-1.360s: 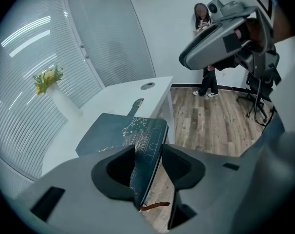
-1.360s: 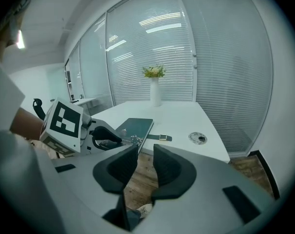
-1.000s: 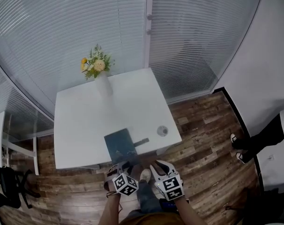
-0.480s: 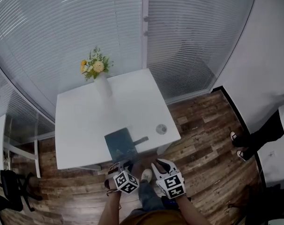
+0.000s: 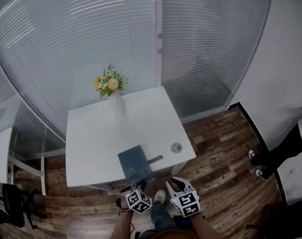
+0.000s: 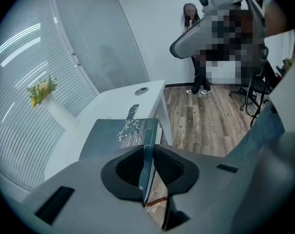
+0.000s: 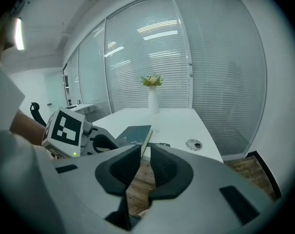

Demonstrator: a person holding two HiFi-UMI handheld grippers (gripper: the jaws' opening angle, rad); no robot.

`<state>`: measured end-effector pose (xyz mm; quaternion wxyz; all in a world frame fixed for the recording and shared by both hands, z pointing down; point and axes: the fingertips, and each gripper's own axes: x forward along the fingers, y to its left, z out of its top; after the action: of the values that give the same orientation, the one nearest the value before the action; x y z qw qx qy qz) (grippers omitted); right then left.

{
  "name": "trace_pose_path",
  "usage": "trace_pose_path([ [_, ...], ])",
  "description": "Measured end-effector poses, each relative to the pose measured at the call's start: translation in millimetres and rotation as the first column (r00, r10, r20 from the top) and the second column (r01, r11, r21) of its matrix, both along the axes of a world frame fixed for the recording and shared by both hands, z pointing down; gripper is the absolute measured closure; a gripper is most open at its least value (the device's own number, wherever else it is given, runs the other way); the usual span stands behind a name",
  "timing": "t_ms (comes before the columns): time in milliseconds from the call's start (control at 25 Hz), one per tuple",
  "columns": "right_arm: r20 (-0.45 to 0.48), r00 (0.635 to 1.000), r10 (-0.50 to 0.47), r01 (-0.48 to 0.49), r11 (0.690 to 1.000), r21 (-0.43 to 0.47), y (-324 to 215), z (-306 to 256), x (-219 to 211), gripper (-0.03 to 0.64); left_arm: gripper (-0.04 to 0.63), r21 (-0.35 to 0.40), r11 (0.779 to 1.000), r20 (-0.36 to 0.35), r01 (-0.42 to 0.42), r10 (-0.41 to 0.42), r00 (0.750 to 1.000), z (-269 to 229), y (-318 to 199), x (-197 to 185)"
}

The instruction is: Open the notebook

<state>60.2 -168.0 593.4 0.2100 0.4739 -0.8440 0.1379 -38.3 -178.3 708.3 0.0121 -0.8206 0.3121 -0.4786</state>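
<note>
Left tool [image 6: 148, 147] has just been closing and is clamped on the near edge of the notebook [image 5: 136, 164]. That's low centre of the head view, at the front edge of the bench [image 5: 96, 133]. Right tool [image 7: 145, 149] has also been closing: narrow gap, nothing in it. Suggest pinching the cover only, not the whole block, then swinging it up slowly while the right tool pins the pages. Notebook: closed, flat, dark teal cover, pale line drawing.

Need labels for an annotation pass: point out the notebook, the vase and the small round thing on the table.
notebook [image 5: 135, 163], head view, middle of its dark cover.
vase [image 5: 116, 104], head view, its white body.
small round thing [image 5: 176, 147], head view, its centre.
</note>
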Motion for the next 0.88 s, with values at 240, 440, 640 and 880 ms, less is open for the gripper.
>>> trace_pose_path([
  [240, 0.006, 1.000, 0.011, -0.011, 1.000, 0.003, 4, 0, -3, 0.543, 0.526, 0.033, 0.999, -0.024, 0.019, -0.018, 1.000, -12, 3, -5],
  [440, 0.001, 1.000, -0.002, 0.002, 1.000, 0.009, 8, 0, -8, 0.545, 0.535, 0.059, 0.998, -0.041, 0.031, -0.028, 0.999, -18, 5, -8],
  [640, -0.001, 1.000, -0.004, 0.004, 1.000, 0.010, 10, -1, -5, 0.545, 0.540, 0.082, 0.994, -0.079, 0.071, -0.064, 0.995, -29, 4, -13],
  [880, -0.007, 1.000, -0.022, 0.022, 1.000, 0.012, 11, -2, -9, 0.549, 0.547, 0.104, 0.981, -0.155, 0.163, -0.145, 0.977, -46, 9, -26],
])
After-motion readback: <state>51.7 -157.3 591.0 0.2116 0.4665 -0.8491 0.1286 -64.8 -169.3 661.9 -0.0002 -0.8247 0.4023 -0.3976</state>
